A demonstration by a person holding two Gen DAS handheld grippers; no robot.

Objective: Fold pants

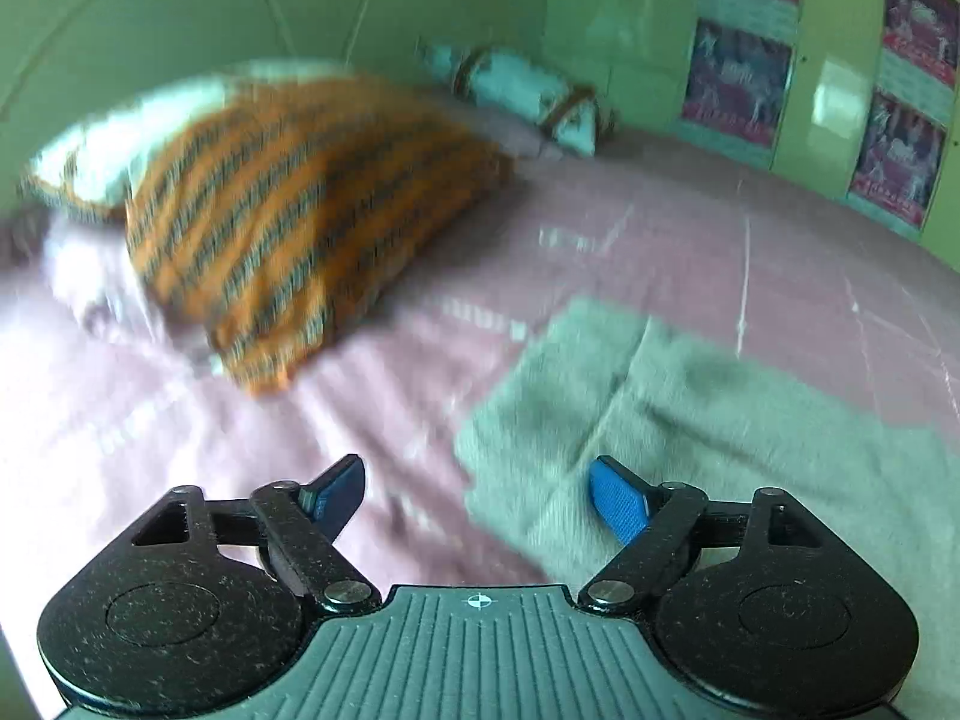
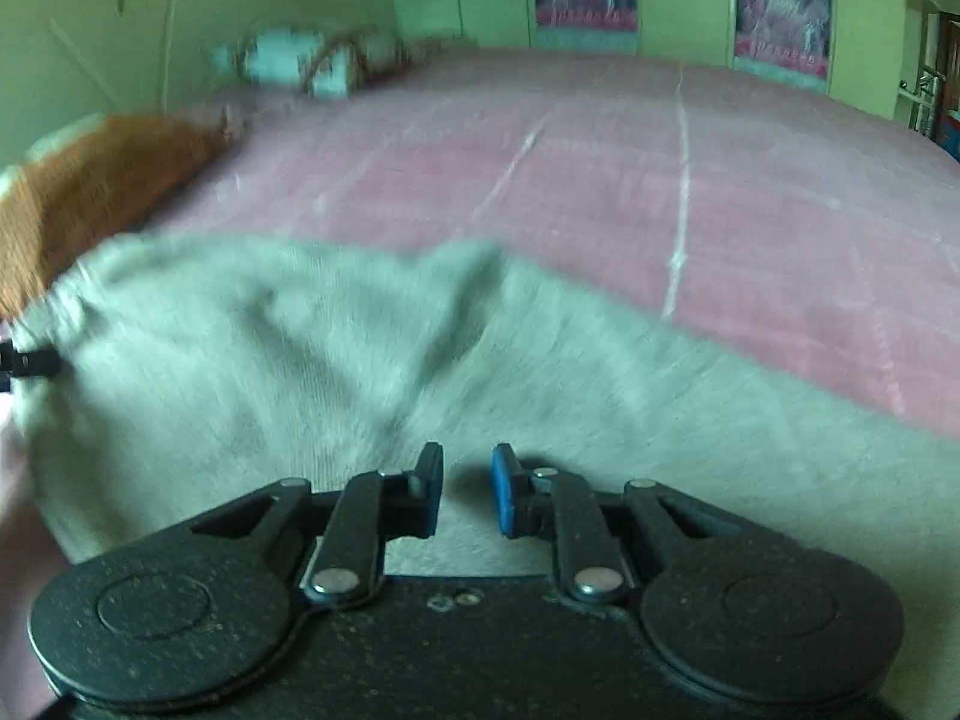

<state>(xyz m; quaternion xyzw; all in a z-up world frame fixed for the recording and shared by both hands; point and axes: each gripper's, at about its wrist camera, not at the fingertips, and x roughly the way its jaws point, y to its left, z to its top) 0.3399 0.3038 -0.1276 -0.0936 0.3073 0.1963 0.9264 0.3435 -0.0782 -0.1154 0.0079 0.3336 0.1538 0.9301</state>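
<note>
two grippers up over the bed (image 2: 600, 180), none holding cloth yet. left gripper (image 1: 477, 495) spread wide, nothing between the blue pads (image 1: 618, 504), hanging just past the near left corner of the grey pants (image 1: 690, 420). right gripper (image 2: 467, 489) with a small gap between its fingers, nothing pinched, low over the pants near the near edge of the bed. pants lying mostly flat on the pink sheet (image 1: 660, 228), bunched into a ridge in the middle, with a gathered edge, maybe the waist, off at the left. hard to say more, since both views are blurry. looks like the very start of a fold: reaching down to grab. next move likely needs each gripper to come down on an edge of the cloth, close on it, then lift and lay one half over the other. could pick up the sheet by mistake, so best to pinch only the grey cloth. orange striped pillow (image 1: 300, 228) sitting near the left edge of the bed, close to the pants, maybe in the way of a fold to that side. small tied bundle (image 1: 528, 96) far off at the back corner by the green wall (image 1: 180, 12), well apart. plenty of bare sheet beyond the pants.
</note>
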